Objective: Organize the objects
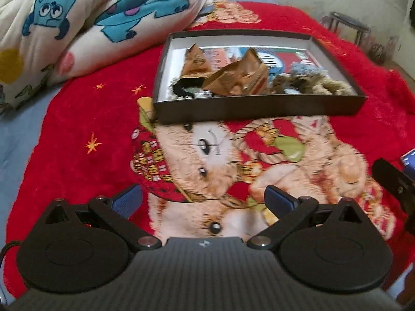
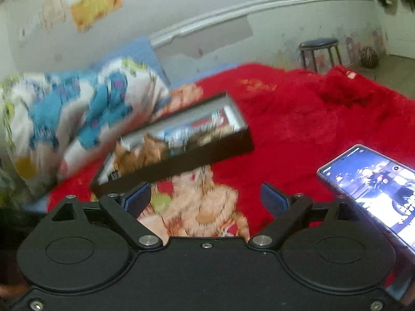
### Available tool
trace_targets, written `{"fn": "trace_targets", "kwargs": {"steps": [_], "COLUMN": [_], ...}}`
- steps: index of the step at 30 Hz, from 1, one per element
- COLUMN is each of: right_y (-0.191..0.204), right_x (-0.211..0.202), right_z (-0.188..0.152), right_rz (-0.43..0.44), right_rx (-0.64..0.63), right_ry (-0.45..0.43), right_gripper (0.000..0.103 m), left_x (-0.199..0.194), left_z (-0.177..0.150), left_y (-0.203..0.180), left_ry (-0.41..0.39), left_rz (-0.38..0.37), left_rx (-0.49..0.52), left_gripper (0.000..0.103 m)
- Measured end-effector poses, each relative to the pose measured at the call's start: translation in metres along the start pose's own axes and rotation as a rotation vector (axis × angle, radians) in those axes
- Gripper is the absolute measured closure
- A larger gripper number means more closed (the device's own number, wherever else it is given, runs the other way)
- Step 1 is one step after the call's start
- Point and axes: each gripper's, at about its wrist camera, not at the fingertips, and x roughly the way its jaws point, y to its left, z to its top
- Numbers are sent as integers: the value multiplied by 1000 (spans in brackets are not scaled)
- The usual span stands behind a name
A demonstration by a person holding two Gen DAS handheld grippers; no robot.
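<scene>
A blanket (image 1: 272,23) covers the bed, and a shallow box (image 1: 259,106) sits on it near the middle. Inside the box, crumpled paper (image 1: 233,75) lies in the centre, a fuzzy bundle (image 1: 311,84) at its right end and a dark scrap (image 1: 181,85) at its left. A folded quilt (image 1: 77,26) lies left of the box, at the blanket's far left corner. A phone (image 2: 371,189) lies near the blanket's right edge. A stool (image 2: 320,49) stands beyond the bed's far right corner.

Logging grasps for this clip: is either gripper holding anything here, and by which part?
Nothing is held. The left gripper and right gripper both have open jaws over the red blanket, with nothing between them.
</scene>
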Motion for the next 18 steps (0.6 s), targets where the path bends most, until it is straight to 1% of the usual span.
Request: {"fn": "trace_targets", "kwargs": {"steps": [2,5,8,10,12,14,18], "right_y": [7,9,15,17,18,18,22], "right_x": [2,3,3,8,17,21,25], "right_z": [-1,-1,-1,0,3,3,1], "right_rz": [-18,-6,-21,-30,-45,-59,-50], "right_rx": [-50,-34,-63,-58,-42,-33,-33], "right_ry": [1,18,18,29,33,35,45], "right_gripper": [12,12,11,10,6,4,3], "left_x": [1,1,0,0,-1,-2,1], "left_z": [-1,-3,-4,-3,-1,0,1], "left_y": [4,8,9,8,10,12,17], "left_ry": [4,11,11,30,38,35,44], "left_rz": [7,-8,-14,-26,-52,-59,-60], "left_rx": [-5,-12,-4,9,9,-5,-20], "left_gripper": [0,0,0,0,0,0,0]}}
